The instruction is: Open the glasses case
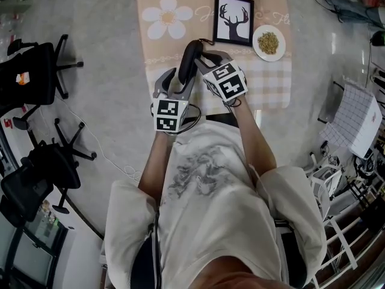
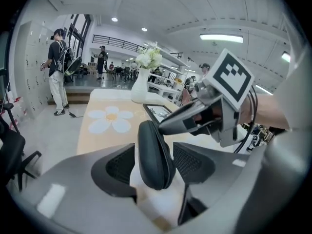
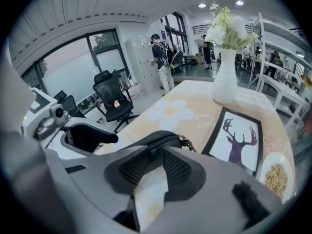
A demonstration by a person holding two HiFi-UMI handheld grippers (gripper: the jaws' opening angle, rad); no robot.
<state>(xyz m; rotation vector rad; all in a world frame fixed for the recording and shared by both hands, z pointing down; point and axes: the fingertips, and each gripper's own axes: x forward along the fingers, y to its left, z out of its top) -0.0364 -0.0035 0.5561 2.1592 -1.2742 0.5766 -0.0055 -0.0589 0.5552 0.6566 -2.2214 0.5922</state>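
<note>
**Item under inspection.** The glasses case (image 1: 188, 62) is dark, oval and hard-shelled. It stands on end in the air above the near edge of the desk (image 1: 271, 83), about mid-width.

**Tongs.**
- The left gripper (image 2: 156, 160) stands wide, its ribbed pads clamped on the case's lower end.
- The right gripper (image 3: 155, 172) is part open and holds nothing. Its tips are just short of the case's upper end, beside the zip pull (image 3: 188, 143).

**Handling.** Judged light and stiff, with a matt, fairly grippy skin. It should be held by the broad faces and worked at the pull (small, and easily missed).

**Containers.**
- The case's seam is closed, so its contents are unseen.
- The plate (image 1: 255, 47) near the far right corner holds grain (image 1: 268, 42).
- The vase (image 3: 225, 82) holds white flowers.
</note>
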